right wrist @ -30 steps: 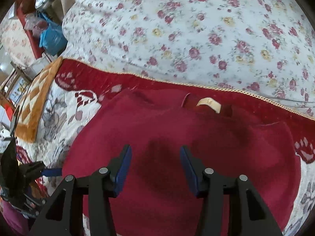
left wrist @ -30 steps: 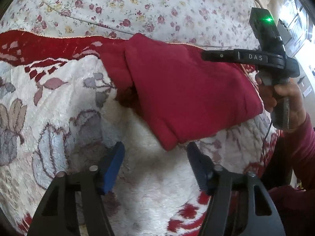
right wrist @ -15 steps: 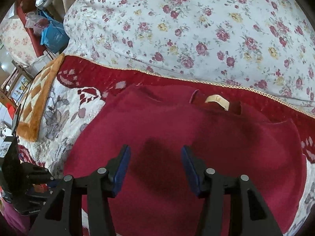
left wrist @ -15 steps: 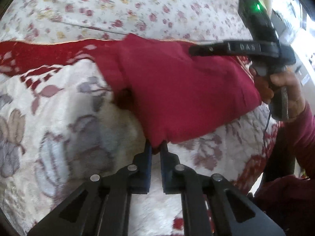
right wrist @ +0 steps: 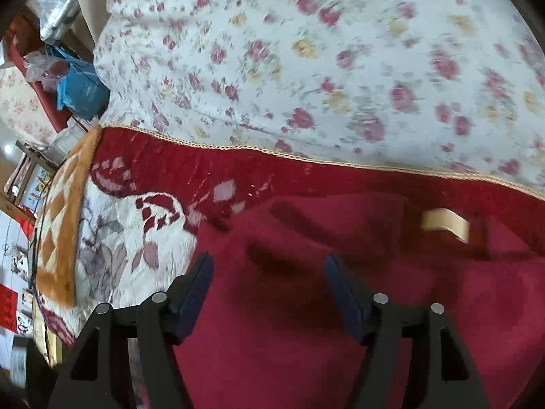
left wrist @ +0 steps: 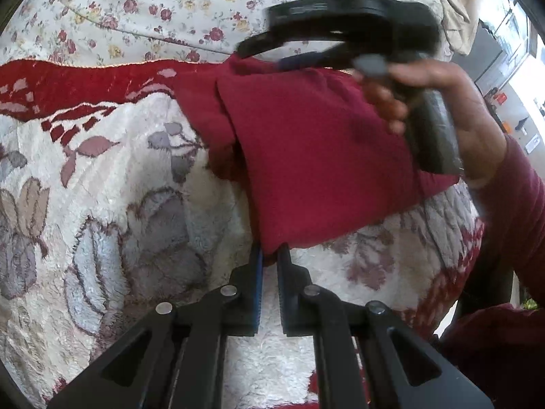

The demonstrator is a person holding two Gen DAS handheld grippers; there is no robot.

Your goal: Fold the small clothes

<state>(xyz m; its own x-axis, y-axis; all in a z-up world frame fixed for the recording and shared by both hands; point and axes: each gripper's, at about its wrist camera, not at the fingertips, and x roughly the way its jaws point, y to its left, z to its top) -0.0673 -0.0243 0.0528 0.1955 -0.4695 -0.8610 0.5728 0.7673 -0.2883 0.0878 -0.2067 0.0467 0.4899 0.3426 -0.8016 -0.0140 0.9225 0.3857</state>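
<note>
A dark red garment (left wrist: 313, 156) lies partly folded on a plush floral blanket (left wrist: 112, 204). My left gripper (left wrist: 270, 257) is shut on the garment's near corner. In the right wrist view the same garment (right wrist: 340, 306) fills the lower frame, with a beige neck label (right wrist: 442, 226) near its far edge. My right gripper (right wrist: 267, 276) is open and hovers just above the garment's left part. It also shows in the left wrist view (left wrist: 340, 24), blurred, held over the garment's far side.
A white rose-print sheet (right wrist: 306, 51) covers the bed beyond the blanket's red border (right wrist: 204, 167). An orange checked blanket edge (right wrist: 64, 225) and a blue bag (right wrist: 80, 92) with clutter lie off the bed at left. The person's red-sleeved arm (left wrist: 511, 197) is at right.
My left gripper moved forward and closed on the garment's near corner. My right gripper stayed open and swung left and forward over the garment, toward the left gripper's view.
</note>
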